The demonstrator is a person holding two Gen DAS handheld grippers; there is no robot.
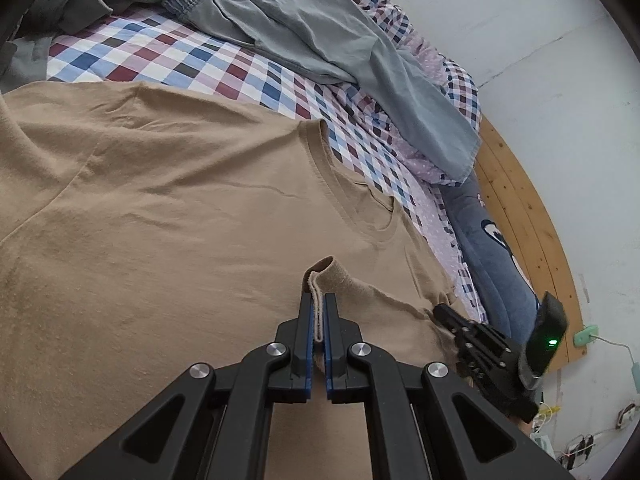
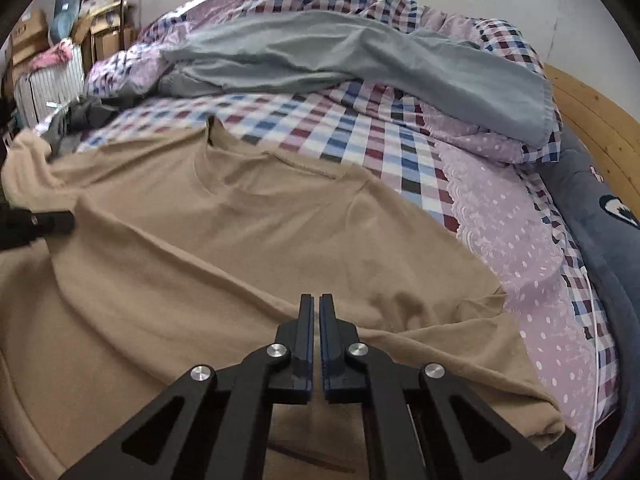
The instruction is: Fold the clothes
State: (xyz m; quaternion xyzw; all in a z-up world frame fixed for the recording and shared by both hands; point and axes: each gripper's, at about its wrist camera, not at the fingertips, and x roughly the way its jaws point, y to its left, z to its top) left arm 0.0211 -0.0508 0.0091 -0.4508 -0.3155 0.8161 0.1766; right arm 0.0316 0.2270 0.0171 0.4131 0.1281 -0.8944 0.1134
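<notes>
shirt: tan tee (image 1: 168, 200) spread flat on bed (image 1: 192, 56)
left gripper (image 1: 319, 300): I've got a fabric edge pinched
right gripper (image 2: 316, 304): pressed together; pinching shirt? can't tell
step: probably mid-fold
next: keep hem taut

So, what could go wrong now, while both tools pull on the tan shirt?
The left tool pinches only a thin fold of the tan cotton T-shirt; it may slip out. The right tool looks shut, but fabric between its pads is not visible, so its hold may be weak. Dragging could bunch the checked bedsheet.
</notes>
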